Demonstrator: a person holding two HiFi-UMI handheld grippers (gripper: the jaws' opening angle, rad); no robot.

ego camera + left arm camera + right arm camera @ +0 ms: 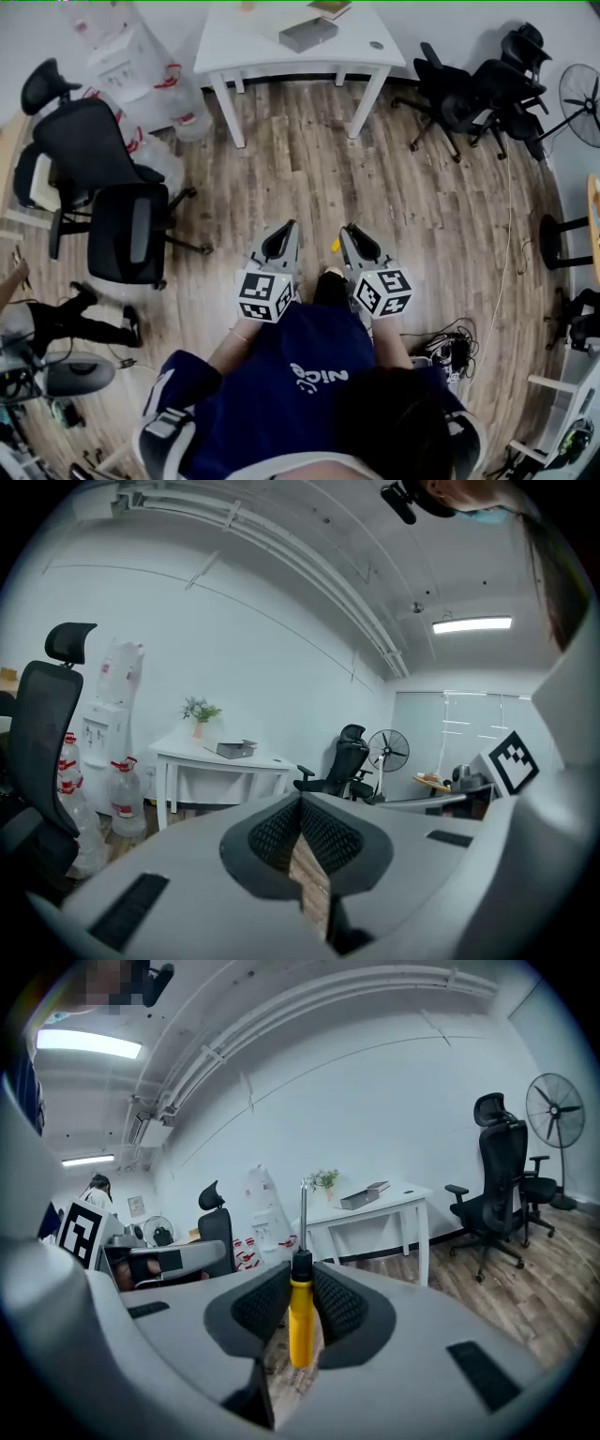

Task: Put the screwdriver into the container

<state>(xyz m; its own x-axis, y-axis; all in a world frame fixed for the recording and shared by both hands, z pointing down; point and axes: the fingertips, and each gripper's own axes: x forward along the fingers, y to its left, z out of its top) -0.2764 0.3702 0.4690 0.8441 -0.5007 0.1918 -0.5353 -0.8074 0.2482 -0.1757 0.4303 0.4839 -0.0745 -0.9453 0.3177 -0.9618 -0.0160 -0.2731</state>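
Note:
In the right gripper view, a screwdriver with a yellow handle and a thin metal shaft stands upright between the pads of my right gripper, which is shut on it. The head view shows its yellow handle beside that gripper. My left gripper is held level next to it, shut with nothing in it, pads meeting at the tip. A grey box-like container lies on the white table across the room, far ahead of both grippers; it shows too in the gripper views.
Wood floor lies between me and the table. Black office chairs stand at the left and back right. A fan is at the far right, water bottles left of the table, cables by my right side.

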